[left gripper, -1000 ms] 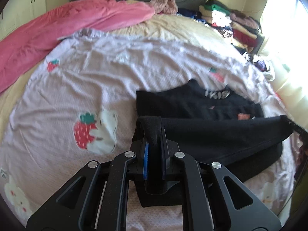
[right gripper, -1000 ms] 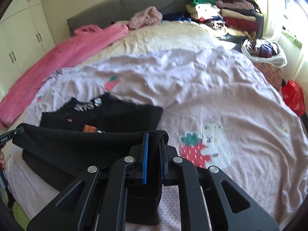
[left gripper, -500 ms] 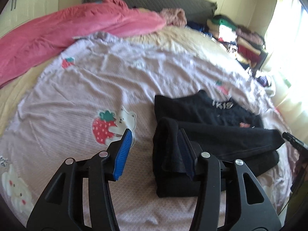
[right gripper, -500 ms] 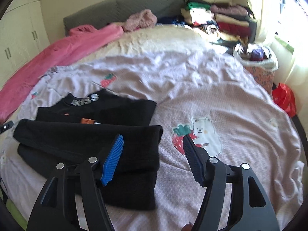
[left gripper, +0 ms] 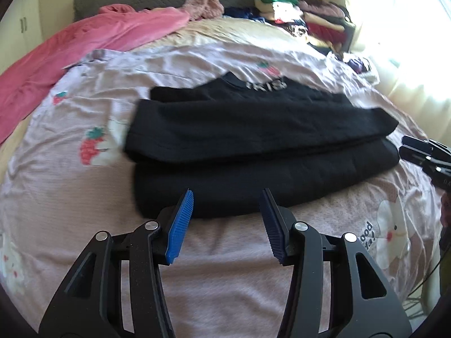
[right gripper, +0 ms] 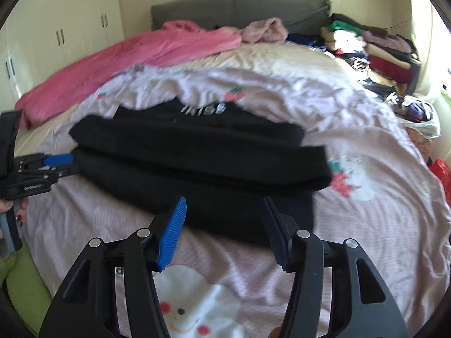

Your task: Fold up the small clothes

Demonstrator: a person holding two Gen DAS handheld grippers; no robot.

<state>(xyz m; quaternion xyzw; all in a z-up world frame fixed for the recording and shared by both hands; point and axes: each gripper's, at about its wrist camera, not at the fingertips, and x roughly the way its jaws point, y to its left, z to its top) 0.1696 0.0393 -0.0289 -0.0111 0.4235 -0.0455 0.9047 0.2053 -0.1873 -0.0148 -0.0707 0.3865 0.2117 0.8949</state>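
Item: black knit garment with pale lettering near the neckline (left gripper: 253, 132), lying flat on the bed, folded so that one long band overlaps the lower part.

Position relative to the tongs: directly ahead of both pairs, just beyond the tips. Long axis runs crosswise to each pair's pointing direction. Its near folded edge lies closest to the tips. The left gripper (left gripper: 225, 225) faces a stretch toward the garment's left end; the right gripper (right gripper: 225, 228) faces a stretch toward its right end. Neither pair seems clearly nearer, though motion blur in the right wrist view makes this uncertain.

State of the tongs: both pairs stand apart, blue ribbed pads spread wide, nothing between them. In the right wrist view the left pair appears side-on at the garment's far left end (right gripper: 56, 159), close to the cloth; contact cannot be judged.

Judgement: the lengthwise fold looks done; a further fold would probably call for taking hold at one short end and carrying it along the long axis.

Surface: pale lilac bed sheet printed with strawberries and white bears (left gripper: 84, 197), soft and wrinkled, over a cream underlayer.

Room: crumpled pink blanket (right gripper: 141, 56) far ahead to the left; grey padded headboard (right gripper: 239, 8) beyond; stack of folded mixed-colour clothes (right gripper: 375, 48) far ahead to the right; cream wardrobe doors (right gripper: 56, 33) at far left.
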